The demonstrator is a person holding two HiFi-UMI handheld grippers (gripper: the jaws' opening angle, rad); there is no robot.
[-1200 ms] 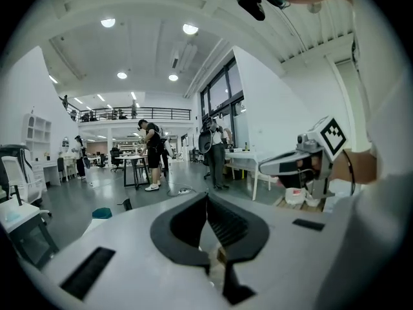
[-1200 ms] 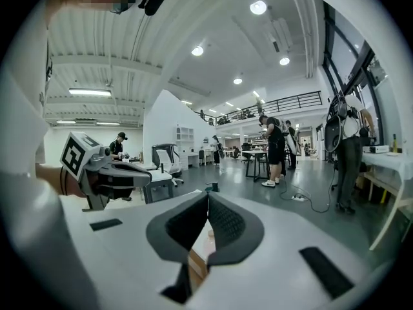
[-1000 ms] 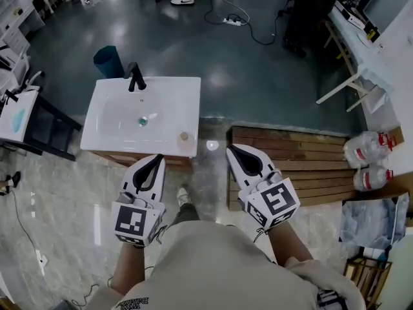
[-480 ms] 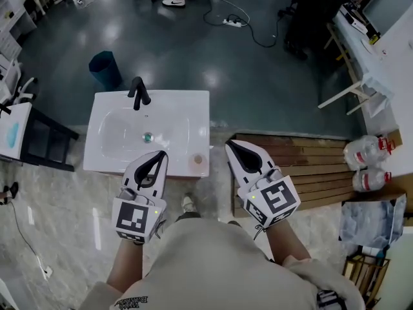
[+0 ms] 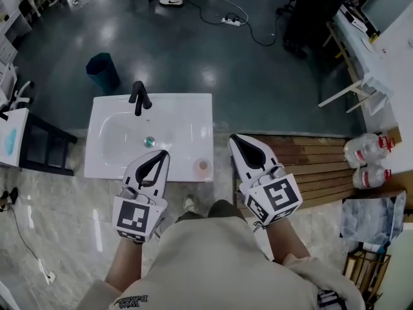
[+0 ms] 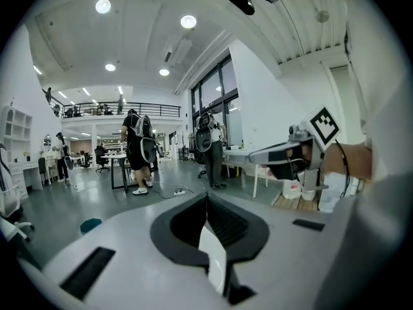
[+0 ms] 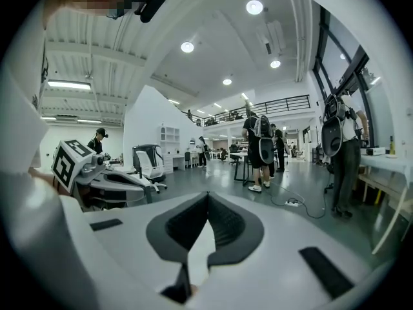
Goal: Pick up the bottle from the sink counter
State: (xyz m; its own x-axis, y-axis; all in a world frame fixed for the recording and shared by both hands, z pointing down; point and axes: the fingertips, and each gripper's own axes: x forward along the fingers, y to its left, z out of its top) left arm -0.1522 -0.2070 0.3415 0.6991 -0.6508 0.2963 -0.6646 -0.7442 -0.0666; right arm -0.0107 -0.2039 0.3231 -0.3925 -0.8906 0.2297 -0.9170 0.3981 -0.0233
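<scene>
A small clear bottle (image 5: 202, 166) with a tan cap stands upright on the front right corner of the white sink counter (image 5: 187, 108), seen from above in the head view. My left gripper (image 5: 164, 153) hovers over the counter's front edge, left of the bottle, shut and empty. To the bottle's right, just off the counter's side, my right gripper (image 5: 233, 137) is also shut and empty. Both gripper views look out level across the room, so the bottle and sink are hidden there. The left gripper (image 6: 206, 196) and right gripper (image 7: 208, 196) show closed jaws with nothing between them.
A black faucet (image 5: 139, 95) rises at the back of the basin. A teal bin (image 5: 103, 70) stands behind the sink, and a dark rack (image 5: 40, 151) stands to its left. A wooden pallet (image 5: 316, 163) and water jugs (image 5: 366, 152) lie to the right. People stand farther off (image 6: 137, 150).
The sink counter and bottle have slid right and nearer in the head view as I stepped closer. Both grippers stay shut, now reaching the counter's front edge.
</scene>
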